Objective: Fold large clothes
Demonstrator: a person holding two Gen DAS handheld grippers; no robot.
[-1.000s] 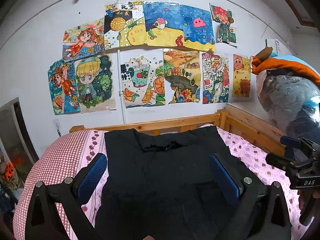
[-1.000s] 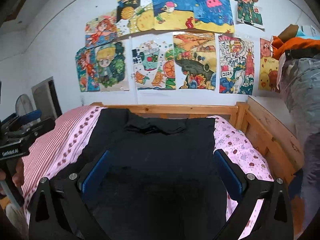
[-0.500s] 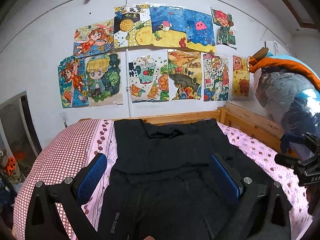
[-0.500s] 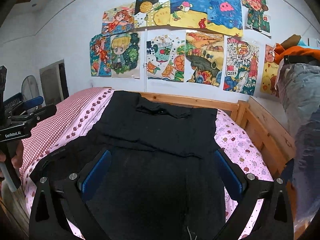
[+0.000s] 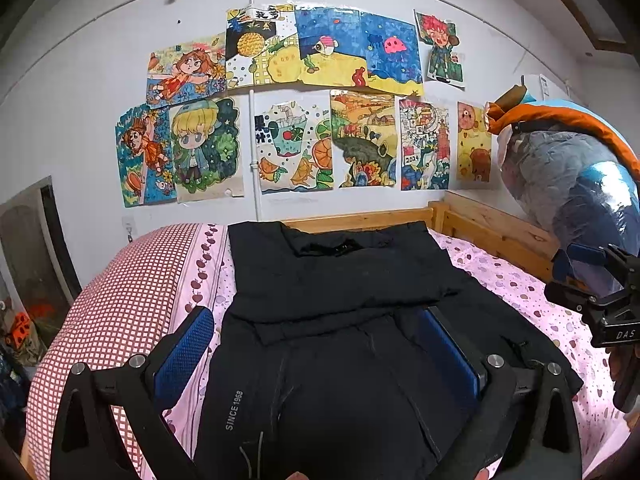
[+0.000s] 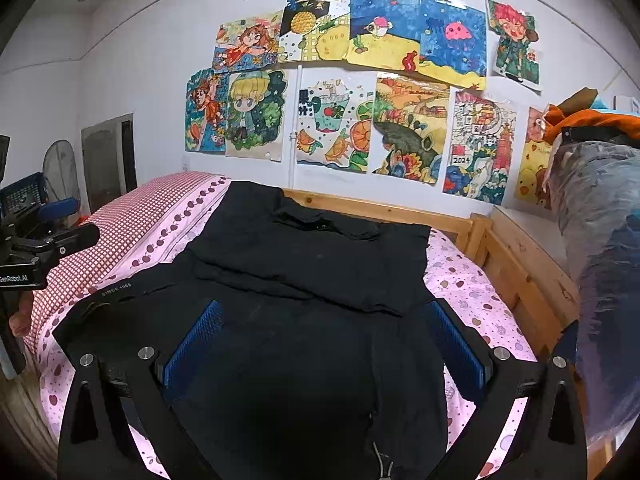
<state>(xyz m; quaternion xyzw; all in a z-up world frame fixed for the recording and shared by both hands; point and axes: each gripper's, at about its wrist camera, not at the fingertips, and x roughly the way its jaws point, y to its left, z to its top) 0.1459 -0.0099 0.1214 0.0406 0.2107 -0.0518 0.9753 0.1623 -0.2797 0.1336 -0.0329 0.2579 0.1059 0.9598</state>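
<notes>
Tongs in both my hands stand spread wide, gripping nothing, and both point across the bed toward the far wall.

On the left, my left gripper [image 5: 316, 344] hangs level above the near part of the black garment [image 5: 340, 320], its blue pads [image 5: 184, 350] set far apart with cloth showing between them. In the right wrist view this same tool appears at the left edge, over the red checked bedding [image 6: 132, 216], with my fingers [image 6: 18, 320] wrapped round its handle; its body reads "GenRobot.AI".

The garment lies flat on the pink dotted sheet [image 5: 520, 280], along the middle of the bed, its collar end far, near the wooden bed frame [image 5: 360, 220]. A folded layer covers the far half, its edge running across the middle. Small grey lettering, "SINCE 1968", runs along the near left panel.

To the right, my right gripper [image 6: 320, 344] is held level over the garment's near right part, its blue pads [image 6: 192, 340] also wide apart. From the left wrist view it shows at the right edge, marked "DAS".

On the far wall hang children's drawings [image 5: 304, 120]; one toward the right bears "2024". At far right a plastic-covered bundle [image 5: 568, 188] sits beside the frame.
</notes>
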